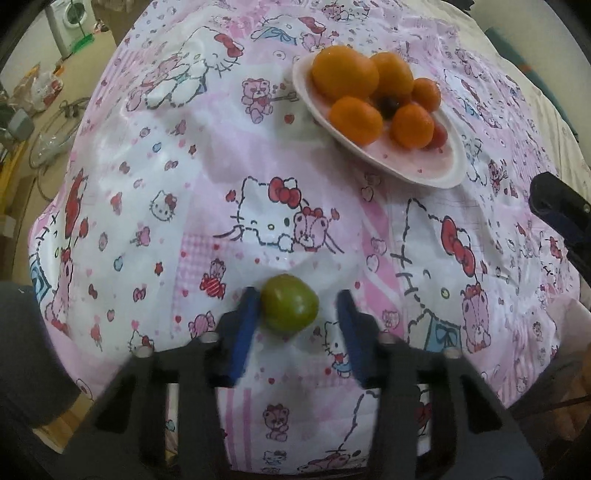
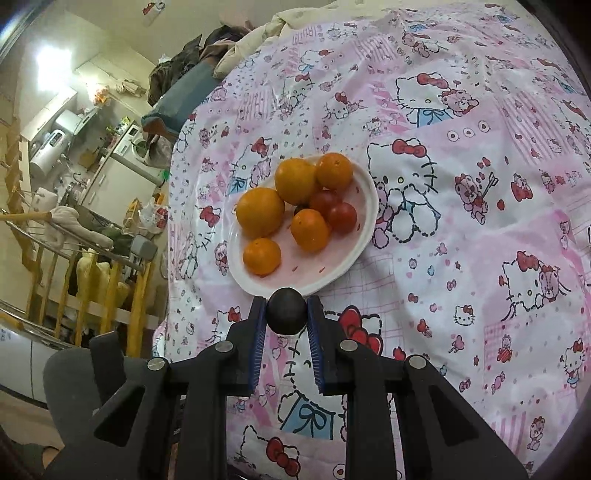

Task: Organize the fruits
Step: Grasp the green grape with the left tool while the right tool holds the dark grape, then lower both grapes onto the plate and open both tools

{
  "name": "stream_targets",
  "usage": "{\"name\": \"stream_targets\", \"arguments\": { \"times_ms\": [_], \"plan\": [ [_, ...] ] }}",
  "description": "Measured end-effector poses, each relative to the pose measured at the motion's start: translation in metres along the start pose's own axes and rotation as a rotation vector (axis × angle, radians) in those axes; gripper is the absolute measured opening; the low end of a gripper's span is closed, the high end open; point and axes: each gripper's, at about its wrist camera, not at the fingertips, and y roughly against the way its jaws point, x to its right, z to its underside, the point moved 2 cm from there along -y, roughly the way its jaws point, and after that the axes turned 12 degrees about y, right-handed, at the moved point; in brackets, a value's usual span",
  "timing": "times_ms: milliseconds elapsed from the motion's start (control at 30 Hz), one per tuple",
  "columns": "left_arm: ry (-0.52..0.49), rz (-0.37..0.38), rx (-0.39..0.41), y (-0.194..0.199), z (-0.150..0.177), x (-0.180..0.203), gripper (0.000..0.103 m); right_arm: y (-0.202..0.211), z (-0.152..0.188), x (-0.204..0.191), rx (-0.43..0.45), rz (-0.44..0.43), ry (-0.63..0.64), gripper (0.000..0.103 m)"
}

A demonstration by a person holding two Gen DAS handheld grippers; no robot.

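Note:
A green round fruit [image 1: 290, 308] lies on the pink cartoon-print cloth between the fingers of my left gripper [image 1: 297, 295]. The left pad touches it; the right pad stands a little apart, so the gripper is open. My right gripper [image 2: 287, 301] is shut on a dark, almost black round fruit [image 2: 287, 312], held just in front of the near rim of a white plate [image 2: 365, 192]. The plate [image 1: 424, 177] holds several oranges [image 2: 260, 212] [image 1: 345, 72], two red tomatoes [image 2: 341, 218] and a small dark fruit [image 1: 388, 103].
The cloth-covered table [image 2: 461, 258] drops off at its left edge [image 2: 170, 221]. Beyond it are a yellow wooden rack [image 2: 136, 306], a washing machine [image 1: 70, 22] and floor clutter. A dark piece of the other gripper [image 1: 554, 210] juts in at the right of the left wrist view.

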Motion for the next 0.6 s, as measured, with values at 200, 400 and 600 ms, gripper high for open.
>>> {"name": "stream_targets", "arguments": {
  "times_ms": [200, 400, 600],
  "plan": [
    [-0.002, 0.003, -0.021, 0.001, -0.001, -0.004, 0.025, 0.004, -0.002, -0.002, 0.015, -0.014, -0.001, 0.023],
    [-0.046, 0.033, 0.038, 0.025, -0.005, -0.001, 0.025, 0.004, -0.004, -0.002, 0.017, -0.021, -0.004, 0.023],
    [-0.080, 0.077, 0.111, 0.059, -0.039, 0.008, 0.025, 0.010, -0.012, 0.003, 0.038, -0.017, -0.015, 0.023]
  ]
}}
